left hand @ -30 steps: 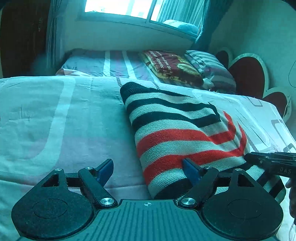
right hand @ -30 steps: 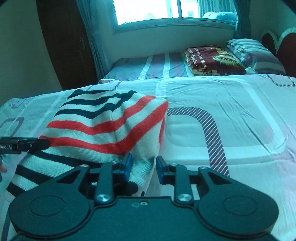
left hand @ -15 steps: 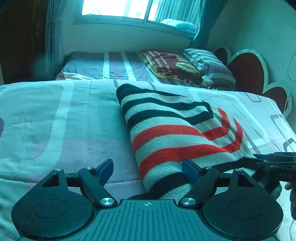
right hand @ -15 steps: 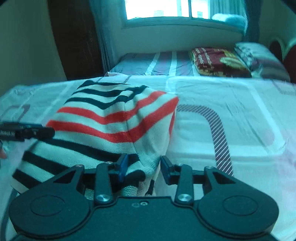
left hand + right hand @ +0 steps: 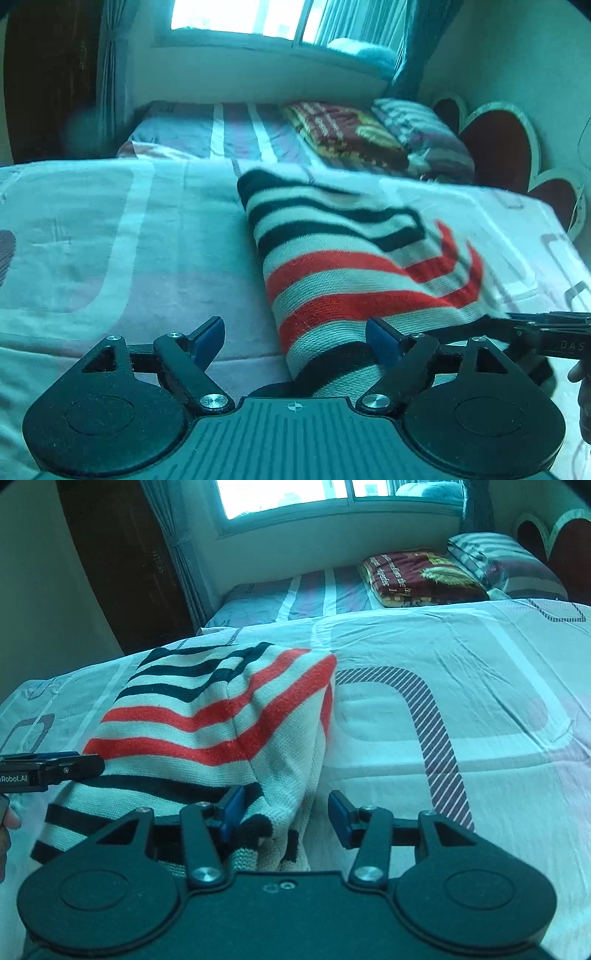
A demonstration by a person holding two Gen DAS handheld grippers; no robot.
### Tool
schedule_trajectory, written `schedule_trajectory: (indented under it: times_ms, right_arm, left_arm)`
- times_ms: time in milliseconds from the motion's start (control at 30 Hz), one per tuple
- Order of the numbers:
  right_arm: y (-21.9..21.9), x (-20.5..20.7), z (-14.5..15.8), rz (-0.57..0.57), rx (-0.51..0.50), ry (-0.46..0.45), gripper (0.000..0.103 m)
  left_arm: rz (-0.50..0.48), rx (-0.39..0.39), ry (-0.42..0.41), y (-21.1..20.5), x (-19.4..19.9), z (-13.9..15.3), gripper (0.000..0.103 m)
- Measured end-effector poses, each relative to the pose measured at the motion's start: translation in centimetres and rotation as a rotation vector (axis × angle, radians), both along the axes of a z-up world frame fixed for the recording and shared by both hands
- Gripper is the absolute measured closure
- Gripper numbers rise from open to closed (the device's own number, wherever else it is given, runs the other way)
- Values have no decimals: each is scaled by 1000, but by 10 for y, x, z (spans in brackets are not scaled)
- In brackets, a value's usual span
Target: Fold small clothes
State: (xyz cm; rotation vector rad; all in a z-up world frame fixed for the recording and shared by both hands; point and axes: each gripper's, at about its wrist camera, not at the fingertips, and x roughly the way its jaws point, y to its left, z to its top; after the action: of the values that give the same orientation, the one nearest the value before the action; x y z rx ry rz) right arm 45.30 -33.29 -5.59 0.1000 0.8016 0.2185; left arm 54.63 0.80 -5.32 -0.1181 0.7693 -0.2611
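Striped knit sweater point(image 5: 207, 731) on bedsheet point(image 5: 461, 672), between both grippers' parted jaws.

Sweater's point(image 5: 354, 280) near hem, seemingly behind hand-held gripper point(image 5: 295, 338)

One knitted garment with black, red and cream stripes point(image 5: 354, 280) lies on the bed. Two handheld black grippers with blue finger pads are in play: the left gripper point(image 5: 295, 341) and the right gripper point(image 5: 286, 814). One pale bedsheet printed with rounded grey and pink bands point(image 5: 461, 686) covers the near bed. Beyond it lie one dark red and yellow folded blanket point(image 5: 417, 574) and one grey striped pillow point(image 5: 506, 563). One bright window point(image 5: 240, 18) lights the room.
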Motion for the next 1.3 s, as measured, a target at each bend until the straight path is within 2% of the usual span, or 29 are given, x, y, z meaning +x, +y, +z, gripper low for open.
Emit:
schedule_trajectory:
  times_ms: [67,167,300,467,533,667,733,867,1000,1033,1067,1100,1133,1167,1233,1300]
  right_arm:
    - [-3,-13,8,5,29,-15,63]
    - [-4,-30,6,23,67,16,61]
    - [-3,-46,-8,36,44,57,60]
    - [-7,-58,-19,43,18,60,53]
    - [-14,-56,-12,38,53,52,54]
    - [-27,-41,20,-14,125,-95,55]
    - [-28,-19,25,-34,154,-125,62]
    - [-24,36,12,-68,176,-79,66]
    - [-24,73,-8,-61,201,-37,65]
    - [-25,78,-11,-53,209,-41,65]
    - [-24,80,-11,-43,210,-63,69]
    - [-21,81,-9,-14,199,-94,84]
    - [-15,79,-6,17,151,-141,90]
    - [-9,73,-2,54,93,-200,90]
    - [-5,68,-2,100,62,-254,90]
    - [-7,79,-17,75,20,-175,90]
  left_arm:
    - [-22,-9,-17,3,-13,7,19]
    - [-43,-20,13,4,-29,-1,19]
    - [-38,-48,39,9,-49,-15,19]
    - [-85,-17,54,11,-77,-29,19]
    - [-73,-53,34,21,-76,-22,19]
    - [-19,-73,-30,36,-41,2,19]
    - [-13,-74,-47,34,-15,9,19]
    - [-13,-105,-5,29,32,4,19]
    - [-44,-113,51,23,62,-12,19]
    - [-51,-130,67,18,68,-18,19]
    - [-54,-144,82,18,73,-23,19]
    - [-55,-143,89,17,77,-27,19]
    - [-48,-122,73,15,76,-28,19]
    - [-51,-92,42,13,74,-27,19]
    - [-63,-34,6,5,68,-26,19]
    - [-55,-57,28,5,70,-32,19]
